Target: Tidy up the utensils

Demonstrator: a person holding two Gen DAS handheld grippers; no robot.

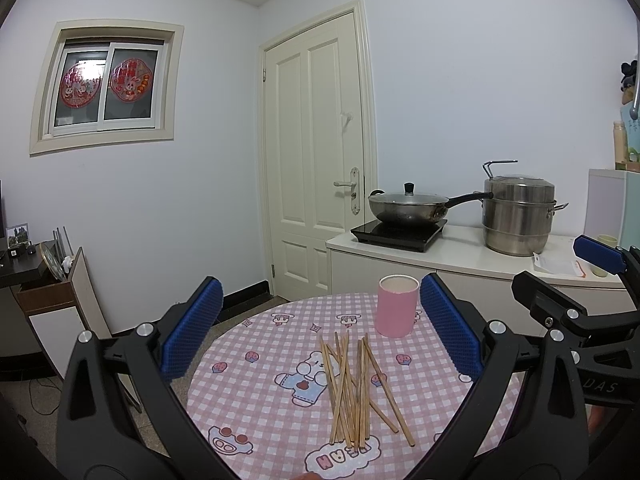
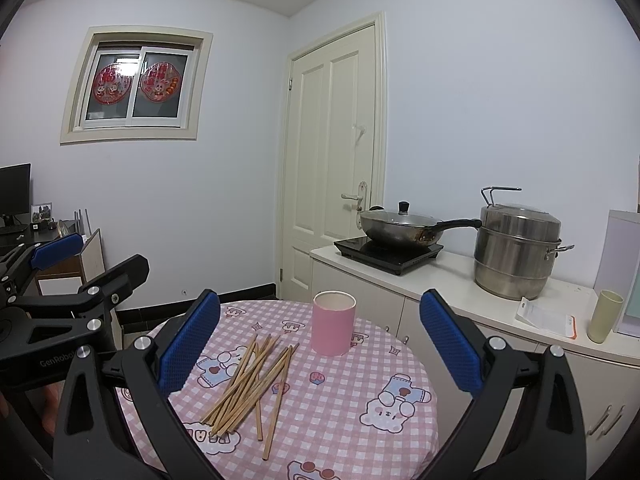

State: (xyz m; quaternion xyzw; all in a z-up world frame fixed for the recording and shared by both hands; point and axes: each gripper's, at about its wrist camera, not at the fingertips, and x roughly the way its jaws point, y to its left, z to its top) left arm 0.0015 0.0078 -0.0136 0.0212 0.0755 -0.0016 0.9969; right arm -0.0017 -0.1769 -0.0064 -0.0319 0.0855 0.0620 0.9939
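**Both grippers spread above a table of loose chopsticks**

At the far left of the room a dark desk (image 2: 24, 236) stands against the wall, with a window (image 2: 136, 86) above it carrying two red paper decorations.

The left gripper (image 1: 320, 332) hangs over the near edge of the round table (image 1: 256, 384), its blue pads (image 1: 192, 330) spread wide apart with nothing between them. From the right wrist view it shows at the left edge as black arms and one blue pad.

On the pink checked tablecloth a loose pile of wooden chopsticks (image 1: 356, 388) lies flat, crossing one another, just in front of a pink cup (image 1: 397, 306). The cup stands upright, near the far side of the table, apart from the pile; what I can see of its inside looks empty.

The right gripper (image 2: 320, 342) is also spread wide and holds nothing; it hovers to the right of the chopsticks (image 2: 252, 384), with the cup (image 2: 333, 322) framed between its pads.

Behind the table is a cream door (image 2: 336, 156). Right of it, a counter (image 2: 452, 280) carries a lidded wok (image 2: 400, 228) on a black cooktop (image 2: 388, 254), then a steel steamer pot (image 2: 516, 252), and a pale green cup (image 2: 604, 316).
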